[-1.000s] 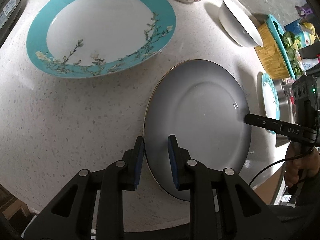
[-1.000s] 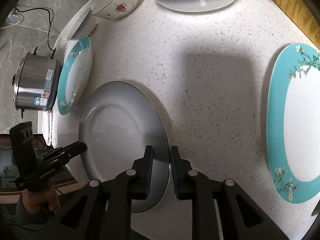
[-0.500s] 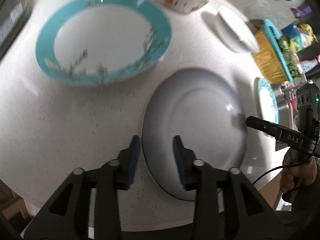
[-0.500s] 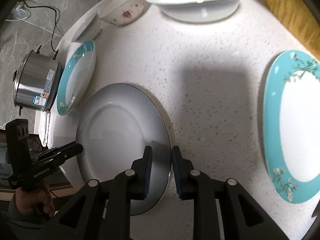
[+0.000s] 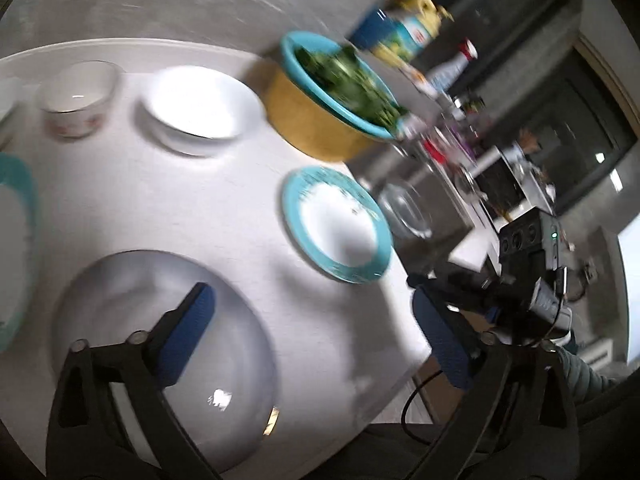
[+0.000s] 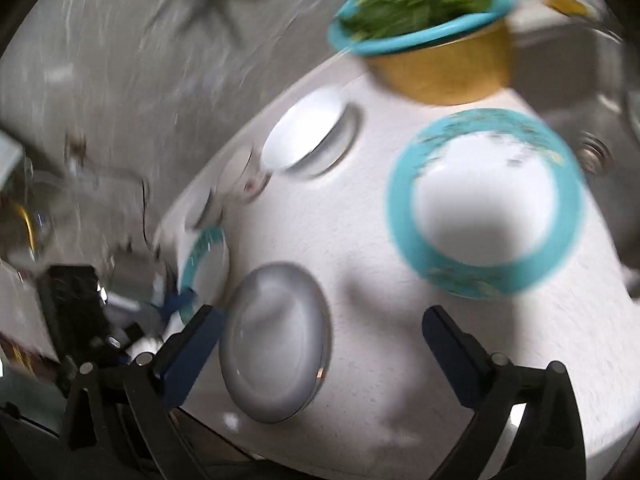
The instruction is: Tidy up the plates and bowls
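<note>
A grey gold-rimmed plate (image 5: 168,344) lies flat on the white counter near its front edge; it also shows in the right wrist view (image 6: 276,340). My left gripper (image 5: 316,340) is wide open and empty above the plate's right side. My right gripper (image 6: 320,348) is wide open and empty, raised over the same plate. A small teal-rimmed plate (image 5: 336,224) lies to the right, large in the right wrist view (image 6: 486,200). A white bowl (image 5: 200,100) and a small flowered bowl (image 5: 76,98) stand at the back. Both views are blurred.
A yellow tub with a teal colander of greens (image 5: 332,96) stands at the back right. A large teal-rimmed plate (image 5: 16,240) lies at the left edge. A steel sink (image 6: 592,128) lies beyond the counter's right side. Bottles (image 5: 404,32) stand behind.
Both grippers have let go of the grey plate, opened wide and lifted away. The plate now rests on the counter. Both cameras have swung towards the back right.
</note>
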